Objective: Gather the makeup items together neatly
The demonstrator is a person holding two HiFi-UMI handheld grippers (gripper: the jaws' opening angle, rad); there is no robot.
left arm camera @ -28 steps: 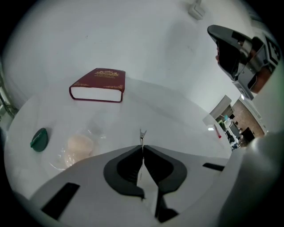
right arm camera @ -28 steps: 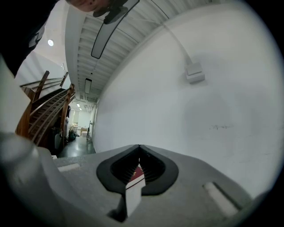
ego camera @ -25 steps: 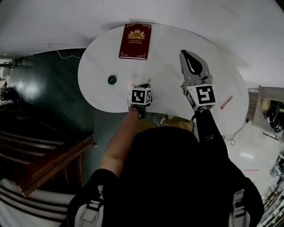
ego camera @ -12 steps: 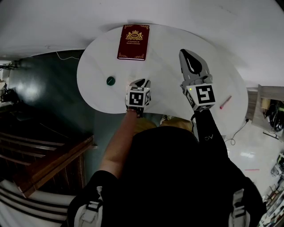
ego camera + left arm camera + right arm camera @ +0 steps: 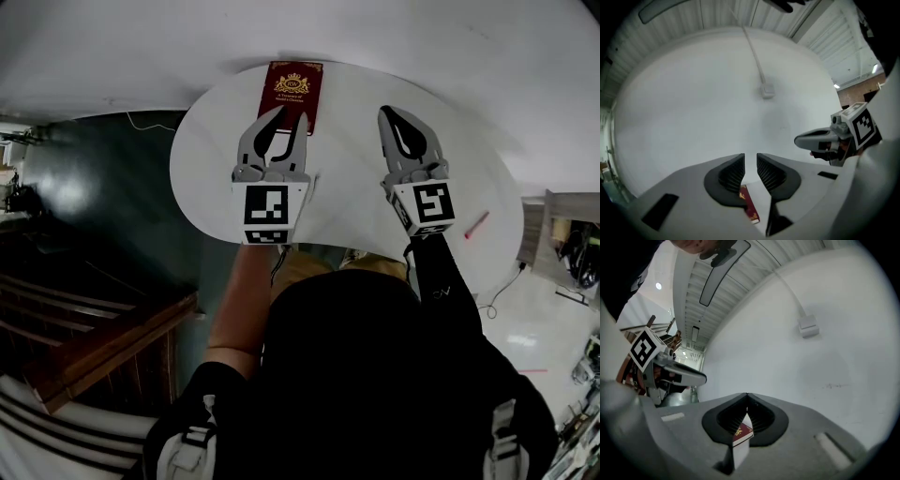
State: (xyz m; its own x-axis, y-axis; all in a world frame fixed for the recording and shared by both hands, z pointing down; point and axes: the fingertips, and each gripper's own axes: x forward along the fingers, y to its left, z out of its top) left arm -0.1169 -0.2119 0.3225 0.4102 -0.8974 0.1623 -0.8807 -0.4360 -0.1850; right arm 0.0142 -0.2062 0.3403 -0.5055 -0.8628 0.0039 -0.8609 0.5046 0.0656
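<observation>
Two grippers hover over a white oval table (image 5: 347,187). The left gripper (image 5: 289,120) has its jaws a little apart and closing, with nothing between them. From the head view its tips overlap the near end of a dark red book (image 5: 298,82) at the table's far edge. The right gripper (image 5: 388,114) has its jaws pressed together, empty. One slim pink stick (image 5: 476,224) lies near the table's right edge, well apart from both grippers.
</observation>
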